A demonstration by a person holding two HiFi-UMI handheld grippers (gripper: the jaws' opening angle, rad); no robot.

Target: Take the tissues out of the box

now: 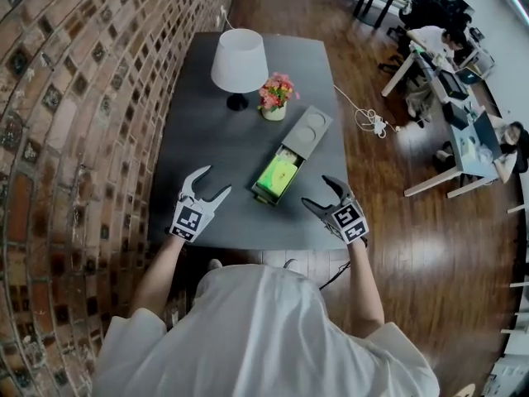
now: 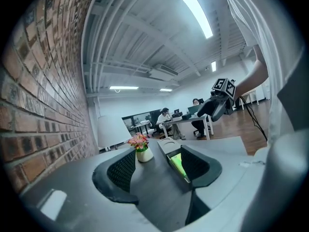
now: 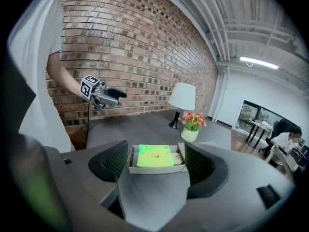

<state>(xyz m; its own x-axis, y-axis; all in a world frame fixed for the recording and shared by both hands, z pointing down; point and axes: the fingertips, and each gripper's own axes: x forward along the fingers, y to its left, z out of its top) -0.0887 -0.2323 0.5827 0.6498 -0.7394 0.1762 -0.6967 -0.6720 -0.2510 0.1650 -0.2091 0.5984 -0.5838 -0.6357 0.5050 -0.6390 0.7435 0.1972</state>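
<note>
An open grey box [image 1: 285, 165] lies on the dark grey table [image 1: 207, 131], its lid [image 1: 307, 129] slid toward the far end. Inside lies a bright green tissue pack [image 1: 278, 174], also visible in the right gripper view as the tissue pack [image 3: 154, 155] just beyond the jaws. My left gripper [image 1: 215, 182] hovers to the left of the box, open and empty. My right gripper [image 1: 316, 192] hovers at the box's right, near the table's front edge, open with nothing between its jaws. The left gripper view shows the box [image 2: 176, 161] past its right jaw.
A white lamp [image 1: 239, 61] and a small pot of pink flowers [image 1: 275, 96] stand behind the box. A brick wall [image 1: 74, 106] runs along the table's left. To the right is wooden floor with a white cable [image 1: 368, 121] and desks with seated people [image 1: 434, 44].
</note>
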